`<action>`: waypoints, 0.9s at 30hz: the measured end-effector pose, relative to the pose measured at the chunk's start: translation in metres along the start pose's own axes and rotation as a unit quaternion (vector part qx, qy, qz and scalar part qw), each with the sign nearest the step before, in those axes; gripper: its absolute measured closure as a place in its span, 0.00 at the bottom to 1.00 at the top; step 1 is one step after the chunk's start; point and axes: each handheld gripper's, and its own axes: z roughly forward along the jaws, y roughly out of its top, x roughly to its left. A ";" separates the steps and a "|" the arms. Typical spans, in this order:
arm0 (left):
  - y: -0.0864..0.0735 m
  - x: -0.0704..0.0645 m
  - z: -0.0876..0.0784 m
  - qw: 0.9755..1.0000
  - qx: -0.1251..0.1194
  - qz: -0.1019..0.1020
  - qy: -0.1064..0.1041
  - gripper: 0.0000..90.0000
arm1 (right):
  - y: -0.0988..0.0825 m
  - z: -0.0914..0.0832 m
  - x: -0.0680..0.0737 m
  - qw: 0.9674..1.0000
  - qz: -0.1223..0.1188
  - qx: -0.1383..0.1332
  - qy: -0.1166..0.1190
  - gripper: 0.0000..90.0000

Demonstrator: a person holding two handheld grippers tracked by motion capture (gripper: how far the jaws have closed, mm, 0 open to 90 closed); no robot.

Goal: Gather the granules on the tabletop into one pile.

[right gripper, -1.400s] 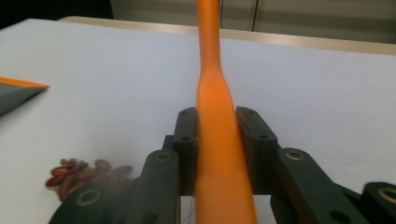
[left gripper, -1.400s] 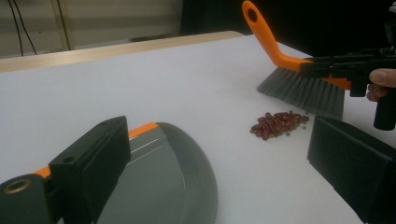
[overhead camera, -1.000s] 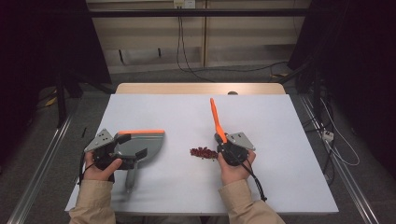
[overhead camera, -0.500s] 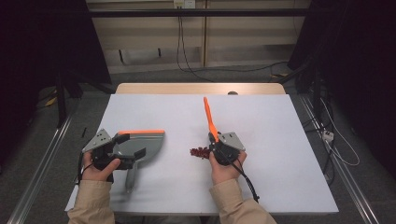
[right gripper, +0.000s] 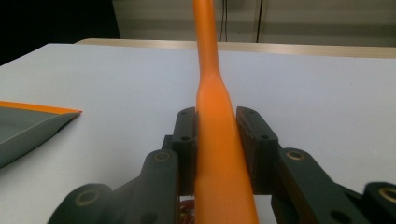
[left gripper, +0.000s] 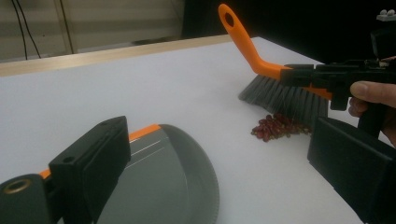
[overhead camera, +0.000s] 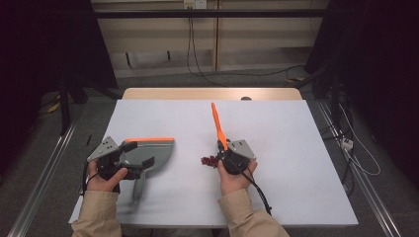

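The high view looks forward and down on the whole white rectangular table from the person's side. The left gripper view sits low and close, facing across the tabletop toward the orange-handled grey-bristled brush. The right gripper view looks along that same brush handle, very near; both share the grey plastic dustpan.

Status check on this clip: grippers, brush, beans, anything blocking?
Right gripper shut on orange-handled brush. Left gripper at grey dustpan, grip unclear. Red beans piled beside bristles, bare white table between pile and dustpan.
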 end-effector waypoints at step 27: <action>-0.001 0.000 -0.001 1.000 0.004 0.002 0.004 0.07 | 0.021 -0.012 0.000 0.999 0.001 -0.027 0.027 0.79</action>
